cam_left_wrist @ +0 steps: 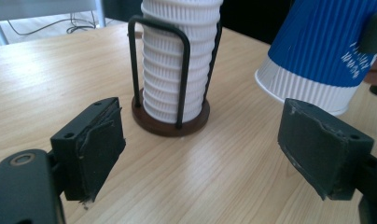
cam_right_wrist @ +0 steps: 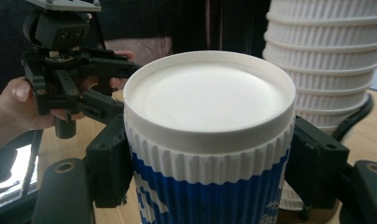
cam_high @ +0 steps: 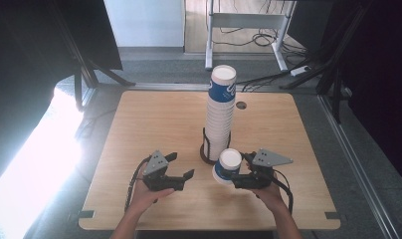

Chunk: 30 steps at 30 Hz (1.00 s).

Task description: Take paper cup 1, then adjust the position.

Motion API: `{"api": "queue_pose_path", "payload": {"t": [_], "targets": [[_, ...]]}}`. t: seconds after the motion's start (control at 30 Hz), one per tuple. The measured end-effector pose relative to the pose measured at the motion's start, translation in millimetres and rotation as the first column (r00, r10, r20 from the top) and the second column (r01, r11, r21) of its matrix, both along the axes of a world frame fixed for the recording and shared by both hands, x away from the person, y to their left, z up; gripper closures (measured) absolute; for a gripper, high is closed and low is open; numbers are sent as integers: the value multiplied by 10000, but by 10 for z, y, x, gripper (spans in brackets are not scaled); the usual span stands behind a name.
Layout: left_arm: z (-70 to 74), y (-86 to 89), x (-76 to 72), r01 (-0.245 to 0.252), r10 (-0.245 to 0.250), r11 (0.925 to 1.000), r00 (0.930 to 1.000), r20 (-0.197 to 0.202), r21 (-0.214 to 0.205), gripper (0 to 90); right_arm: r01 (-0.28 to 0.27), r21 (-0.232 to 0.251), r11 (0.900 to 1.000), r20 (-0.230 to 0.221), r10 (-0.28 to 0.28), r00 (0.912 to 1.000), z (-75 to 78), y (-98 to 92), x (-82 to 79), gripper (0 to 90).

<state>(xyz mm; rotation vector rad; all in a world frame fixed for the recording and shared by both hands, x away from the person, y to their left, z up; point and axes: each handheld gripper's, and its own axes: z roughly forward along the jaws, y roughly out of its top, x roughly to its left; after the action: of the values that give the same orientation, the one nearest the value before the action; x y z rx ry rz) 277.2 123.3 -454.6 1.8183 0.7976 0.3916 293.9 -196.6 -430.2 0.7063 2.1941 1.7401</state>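
Note:
A blue and white ribbed paper cup [cam_high: 227, 167] hangs just above the table [cam_high: 154, 119], tilted, its closed white end up. My right gripper [cam_high: 239, 170] is shut on its sides; in the right gripper view the cup [cam_right_wrist: 210, 116] sits between both pads. Just behind it a tall stack of the same cups [cam_high: 220, 114] stands upside down in a black wire holder [cam_high: 209, 152]. My left gripper [cam_high: 181, 165] is open to the left of the held cup, nothing between its pads [cam_left_wrist: 98, 149]. In the left gripper view the stack [cam_left_wrist: 172, 70] is ahead and the cup [cam_left_wrist: 317, 51] is at upper right.
The wooden table has a cable hole [cam_high: 241, 105] behind the stack. Bright glare falls on the floor [cam_high: 35, 169] to the left. A white desk frame with cables [cam_high: 249, 25] stands beyond the table's far edge.

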Motion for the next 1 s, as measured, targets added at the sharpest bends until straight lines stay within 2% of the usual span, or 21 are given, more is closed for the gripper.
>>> {"api": "queue_pose_path", "payload": {"t": [0.1, 0.2, 0.33, 0.53, 0.7, 0.93, 1.0], "targets": [[-11, 20, -30, 165, -166, 9998, 9998, -71, -91, 145, -66, -99, 9999, 31, 67, 10000, -16, 42, -13, 265], [-25, 23, -59, 218, -219, 9997, 9997, -61, -77, 145, -276, 126, 9995, -15, 276, 9996, -23, 49, -39, 265], [-37, 9, -97, 319, -320, 9994, 9995, -60, -116, 145, -342, 154, 9993, -29, 342, 9994, -35, 62, -51, 265], [27, -53, -163, 670, -670, 9977, 9977, 52, -73, 111, -410, 319, 9986, 11, 410, 9992, -21, 79, -60, 265], [45, -161, -185, 1062, -1062, 9943, 9943, 59, 39, 79, -444, 378, 9983, -82, 447, 9990, -36, 110, -55, 265], [9, -323, -215, 1300, -1301, 9912, 9915, 43, 253, 65, -687, 600, 9958, -299, 706, 9971, -72, 196, -61, 264], [3, -364, -217, 1371, -1373, 9900, 9905, 52, 336, 63, -676, 533, 9963, -340, 694, 9970, -83, 209, -59, 264]]}}
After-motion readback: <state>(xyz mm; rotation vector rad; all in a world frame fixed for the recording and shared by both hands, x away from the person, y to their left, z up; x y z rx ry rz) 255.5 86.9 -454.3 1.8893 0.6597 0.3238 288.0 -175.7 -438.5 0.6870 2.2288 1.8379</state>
